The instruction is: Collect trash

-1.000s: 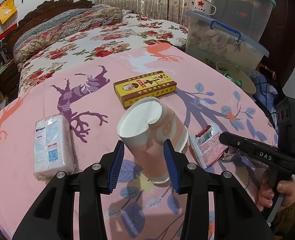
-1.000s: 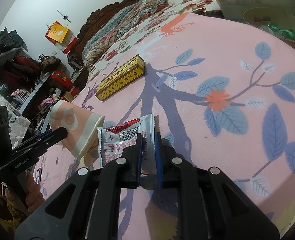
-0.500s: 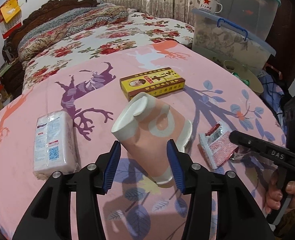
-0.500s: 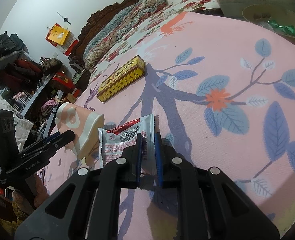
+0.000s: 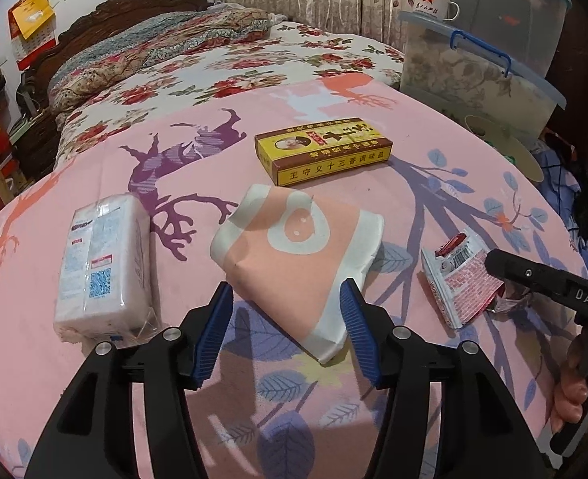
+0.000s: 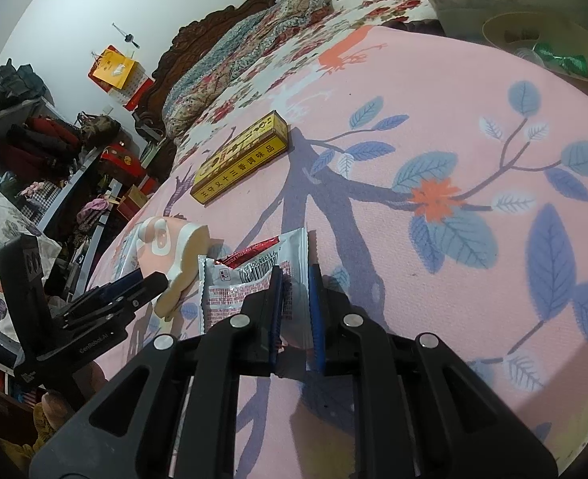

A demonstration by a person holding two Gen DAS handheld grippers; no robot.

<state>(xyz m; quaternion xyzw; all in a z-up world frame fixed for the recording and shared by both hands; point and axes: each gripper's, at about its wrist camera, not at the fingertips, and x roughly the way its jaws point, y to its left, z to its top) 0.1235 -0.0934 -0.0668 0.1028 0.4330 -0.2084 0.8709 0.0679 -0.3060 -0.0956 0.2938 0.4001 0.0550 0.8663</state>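
Note:
A crushed pink-and-white paper cup [image 5: 294, 247] lies flat on the pink bedspread [image 5: 373, 92]. Its near corner sits between the blue pads of my left gripper [image 5: 285, 289], whose jaws are opening and stand off the cup's sides. To the right, a white-and-red snack wrapper [image 5: 461, 283] is pinched at its edge by my right gripper [image 5: 493, 259]. In the right wrist view the wrapper [image 6: 246, 279] sits between the nearly closed pads of the right gripper [image 6: 294, 273]. The cup [image 6: 162, 239] and the left gripper [image 6: 150, 279] show at the left.
A yellow carton [image 5: 326, 151] lies beyond the cup and a wrapped tissue pack [image 5: 102, 263] to its left. Stacked clear storage boxes [image 5: 481, 68] with an enamel mug [image 5: 429, 4] stand at the right, a beige basin [image 6: 541, 52] below them. A floral quilt covers the far bed.
The cup, held tilted off the bed in the left jaws before, now lies flat on the bedspread. The left jaws have widened and the gripper has sunk. The right gripper has not moved.

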